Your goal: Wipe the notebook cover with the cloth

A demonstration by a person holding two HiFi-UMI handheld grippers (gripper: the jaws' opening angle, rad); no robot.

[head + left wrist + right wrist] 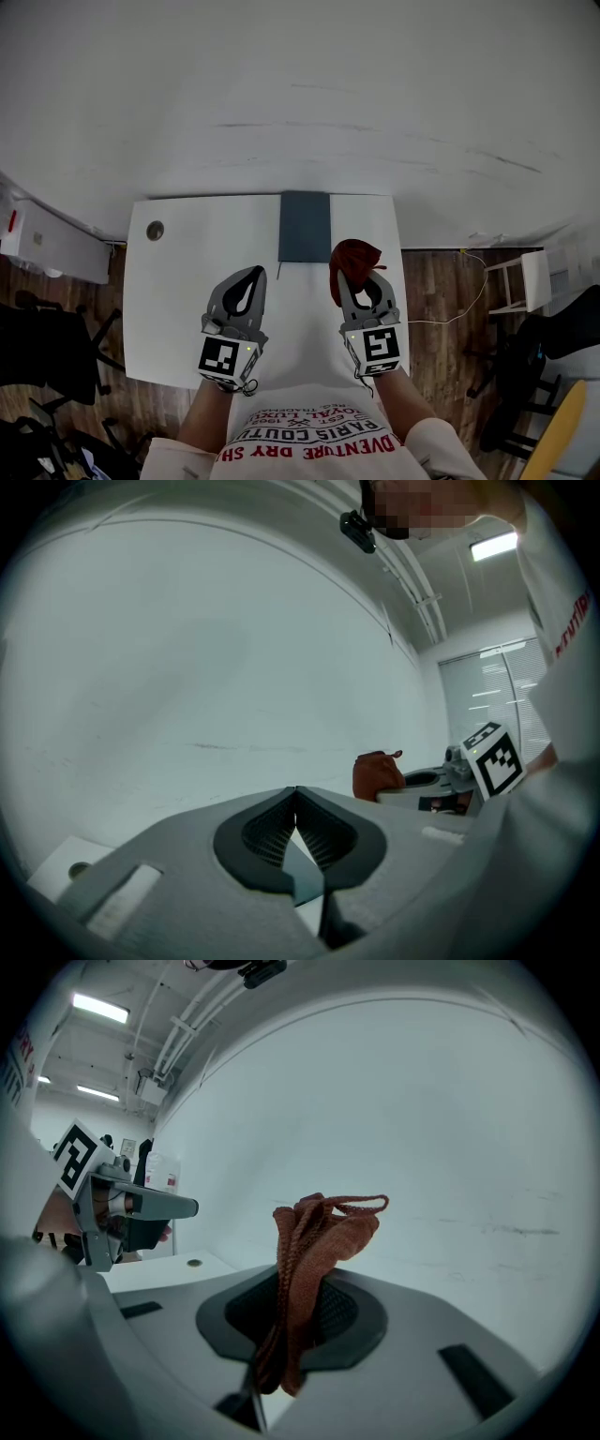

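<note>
A dark grey notebook (305, 226) lies flat at the far middle of the white table (178, 309). My right gripper (356, 272) is shut on a rust-red cloth (354, 259), held above the table just right of the notebook's near corner. The cloth (314, 1251) sticks up bunched between the right gripper's (298, 1309) closed jaws. My left gripper (251, 274) hovers to the left of the notebook's near end, shut with nothing in it. In the left gripper view the left gripper (296, 808) has its tips touching, and the cloth (377, 772) shows to the right.
A round cable hole (155, 230) sits in the table's far left corner. A white wall rises directly behind the table. Dark office chairs (47, 356) stand on the wooden floor at the left, a white stool (523, 279) and cable at the right.
</note>
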